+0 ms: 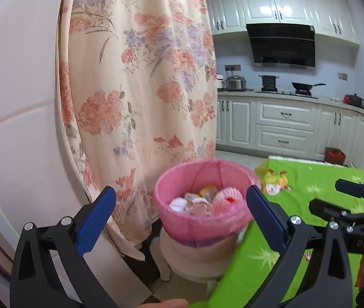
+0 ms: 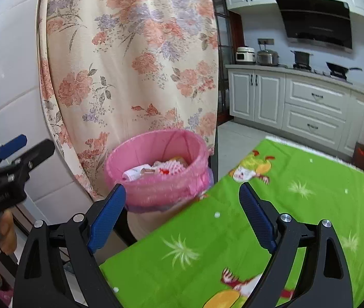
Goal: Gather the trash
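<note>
A small bin lined with a pink bag (image 1: 202, 220) (image 2: 156, 190) stands on a pale stool beside the table's left corner. Inside it lie crumpled wrappers and paper trash (image 1: 202, 201) (image 2: 156, 170). My left gripper (image 1: 182, 215) is open, its blue fingers spread wide either side of the bin in the picture, short of it, with nothing between them. My right gripper (image 2: 182, 215) is also open and empty, hanging over the green tablecloth (image 2: 271, 218) just right of the bin. Each gripper shows in the other's view: the right gripper (image 1: 346, 197), the left gripper (image 2: 15, 151).
A floral curtain (image 1: 140, 77) hangs right behind the bin, with a white panelled door (image 1: 15, 102) to its left. The green cartoon-print tablecloth (image 1: 297, 192) covers the table. Kitchen cabinets, a stove with pots and a red bin (image 1: 334, 155) lie beyond.
</note>
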A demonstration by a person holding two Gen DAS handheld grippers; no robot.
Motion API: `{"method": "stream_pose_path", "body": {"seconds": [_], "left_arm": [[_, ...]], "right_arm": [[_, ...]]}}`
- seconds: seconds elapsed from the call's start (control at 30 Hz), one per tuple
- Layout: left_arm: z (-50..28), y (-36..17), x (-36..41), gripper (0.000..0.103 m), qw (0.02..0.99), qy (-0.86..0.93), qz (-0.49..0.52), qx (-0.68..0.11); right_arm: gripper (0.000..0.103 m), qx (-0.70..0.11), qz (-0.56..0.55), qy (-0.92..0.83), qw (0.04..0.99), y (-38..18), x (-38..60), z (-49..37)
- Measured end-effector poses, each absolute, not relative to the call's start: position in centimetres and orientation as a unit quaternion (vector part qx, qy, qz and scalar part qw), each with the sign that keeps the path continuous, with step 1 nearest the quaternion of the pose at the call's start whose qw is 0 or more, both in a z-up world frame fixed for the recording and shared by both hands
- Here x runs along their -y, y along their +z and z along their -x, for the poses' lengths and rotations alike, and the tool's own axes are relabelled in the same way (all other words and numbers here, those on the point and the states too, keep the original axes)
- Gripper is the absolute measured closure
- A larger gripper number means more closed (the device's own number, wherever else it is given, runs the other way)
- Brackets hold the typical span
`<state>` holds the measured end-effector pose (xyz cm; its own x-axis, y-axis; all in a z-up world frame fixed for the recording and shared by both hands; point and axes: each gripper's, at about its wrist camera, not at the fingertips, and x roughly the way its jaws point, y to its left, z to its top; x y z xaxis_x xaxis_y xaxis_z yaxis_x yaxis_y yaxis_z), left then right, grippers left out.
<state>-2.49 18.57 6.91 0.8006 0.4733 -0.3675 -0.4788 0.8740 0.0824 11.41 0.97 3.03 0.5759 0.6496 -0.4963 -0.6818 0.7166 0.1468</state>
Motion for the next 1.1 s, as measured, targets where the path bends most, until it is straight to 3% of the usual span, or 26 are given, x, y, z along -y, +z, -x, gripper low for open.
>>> {"method": "stream_pose_path", "body": {"seconds": [0.53, 1.1], "left_arm": [[7.8, 5.9, -18.1, 0.005, 0.966, 0.179, 0.044, -0.182], [7.3, 4.8, -17.4, 0.005, 0.965, 0.165, 0.038, -0.198]], "right_arm": [[0.019, -0.232, 0.052, 0.351, 0.906, 4.7, 1.0, -5.6], [0.019, -0.231, 0.056, 0.363, 0.901, 4.9, 0.4, -5.0]]}}
